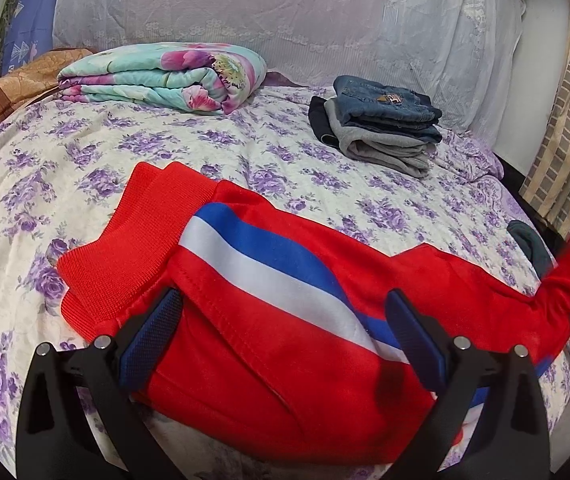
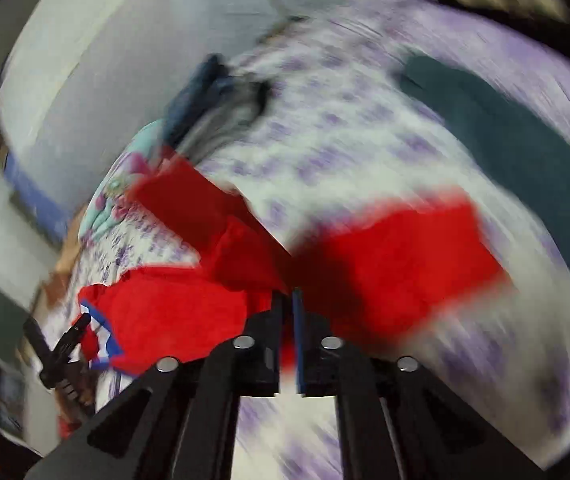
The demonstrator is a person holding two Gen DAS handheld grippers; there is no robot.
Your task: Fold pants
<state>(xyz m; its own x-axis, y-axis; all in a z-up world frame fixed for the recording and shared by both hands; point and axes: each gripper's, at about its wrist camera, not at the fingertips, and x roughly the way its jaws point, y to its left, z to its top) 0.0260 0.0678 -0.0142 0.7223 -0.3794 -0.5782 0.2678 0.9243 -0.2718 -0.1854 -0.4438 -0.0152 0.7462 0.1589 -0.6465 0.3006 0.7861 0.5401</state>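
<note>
- The red knit track pants with a blue-and-white side stripe (image 1: 285,320) are lying across the near edge of the bed with the purple-flowered quilt (image 1: 85,152) — the ribbed waistband (image 1: 125,248) is sitting at the left of the left wrist view, and the legs are running away to the right, so the long axis is lying crosswise to the left gripper.
- The left gripper (image 1: 285,336) is hovering just above the upper part of the pants with its jaws standing wide apart; the blue pads (image 1: 153,328) are straddling the stripe and seem to be pressing on nothing — released.
- The right gripper (image 2: 291,312) is working at the far leg end, and its view is badly blurred. Its jaws are standing almost together with red cloth showing between them, so I judge it to be clenched on the pants.
- The right hand is therefore the nearer one to the hems, the left to the waist — the coming fold probably calls for carrying the leg end leftward toward the waistband along that axis.
- A stack of folded jeans and grey sweatpants (image 1: 381,128) is resting well apart, farther back on the bed.
</note>
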